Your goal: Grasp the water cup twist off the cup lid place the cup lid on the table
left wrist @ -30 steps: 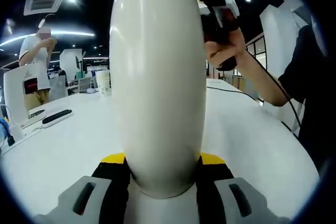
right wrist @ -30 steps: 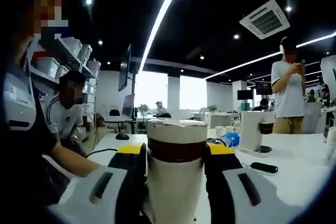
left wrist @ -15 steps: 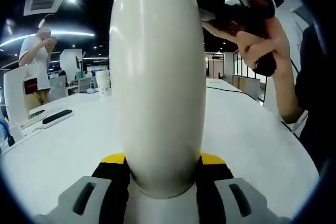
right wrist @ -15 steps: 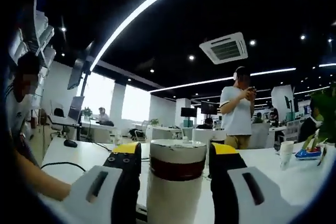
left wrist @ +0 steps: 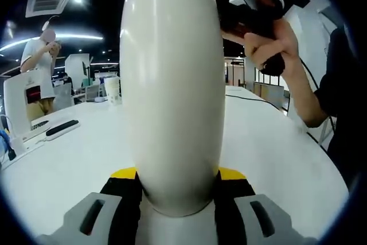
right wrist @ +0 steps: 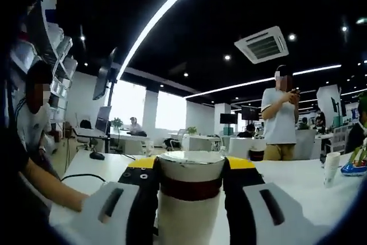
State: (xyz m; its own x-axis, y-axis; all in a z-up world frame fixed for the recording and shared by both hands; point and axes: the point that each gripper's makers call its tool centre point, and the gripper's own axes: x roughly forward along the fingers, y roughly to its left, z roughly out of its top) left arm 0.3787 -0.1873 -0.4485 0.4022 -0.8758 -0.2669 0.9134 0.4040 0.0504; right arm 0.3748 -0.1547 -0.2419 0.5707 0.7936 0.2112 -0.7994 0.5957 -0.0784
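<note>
The water cup (left wrist: 172,84) is a tall white body standing upright in the middle of the left gripper view. My left gripper (left wrist: 175,176) is shut on its lower part, one yellow-and-black jaw on each side. At the cup's top right a hand (left wrist: 275,44) holds my right gripper (left wrist: 252,10). In the right gripper view the cup lid (right wrist: 191,185), white with a dark red band, sits between the jaws. My right gripper (right wrist: 191,167) is shut on it. Whether the lid still sits on the cup is hidden.
The white table (left wrist: 69,159) stretches out behind the cup. On its far left lie a black bar (left wrist: 62,128) and a white machine (left wrist: 23,101), with stacked paper cups (left wrist: 113,90) further back. A person (right wrist: 281,119) stands beyond the table; a cable (right wrist: 86,176) crosses it.
The right gripper view has swung round while the lid stays between its jaws. In the left gripper view the hand on the right gripper has turned and risen. The cup has not moved.
</note>
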